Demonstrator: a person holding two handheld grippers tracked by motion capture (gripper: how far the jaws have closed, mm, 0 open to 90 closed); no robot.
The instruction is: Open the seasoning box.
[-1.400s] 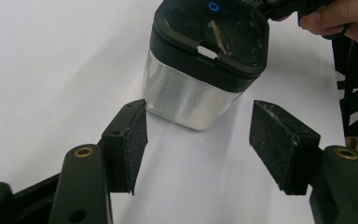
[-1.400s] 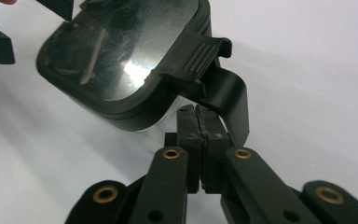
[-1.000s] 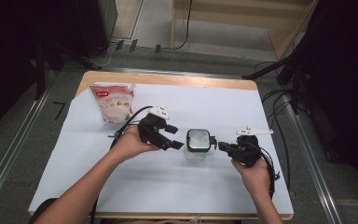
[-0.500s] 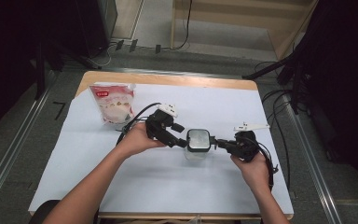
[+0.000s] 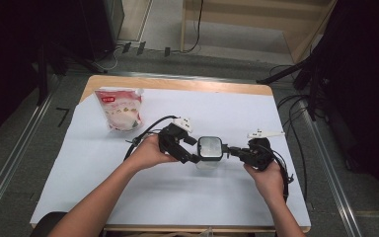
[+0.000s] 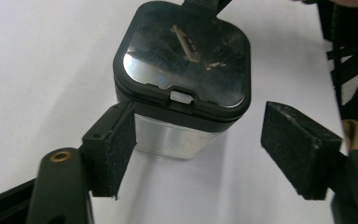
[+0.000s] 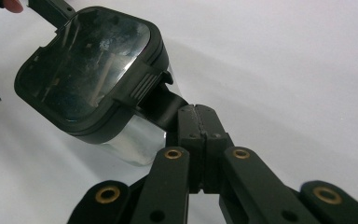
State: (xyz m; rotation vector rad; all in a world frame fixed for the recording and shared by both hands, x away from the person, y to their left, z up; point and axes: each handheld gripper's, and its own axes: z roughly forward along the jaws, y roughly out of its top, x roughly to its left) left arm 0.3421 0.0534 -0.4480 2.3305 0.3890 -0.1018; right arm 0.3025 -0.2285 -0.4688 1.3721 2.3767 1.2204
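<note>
Small square container (image 5: 209, 149) with rounded corners, standing upright near the middle of the white-covered worktop (image 5: 128, 192). Clear, glossy walls below; black-rimmed lid (image 6: 182, 58) with reflective transparent panel on top, closed. Small pale latch tab (image 6: 181, 96) at one lid edge, ribbed black hinge clip (image 7: 138, 84) at the opposite edge. Interior not discernible through the reflections.

White-covered table (image 5: 128, 192) on grey floor (image 5: 10, 148), dark surroundings.
</note>
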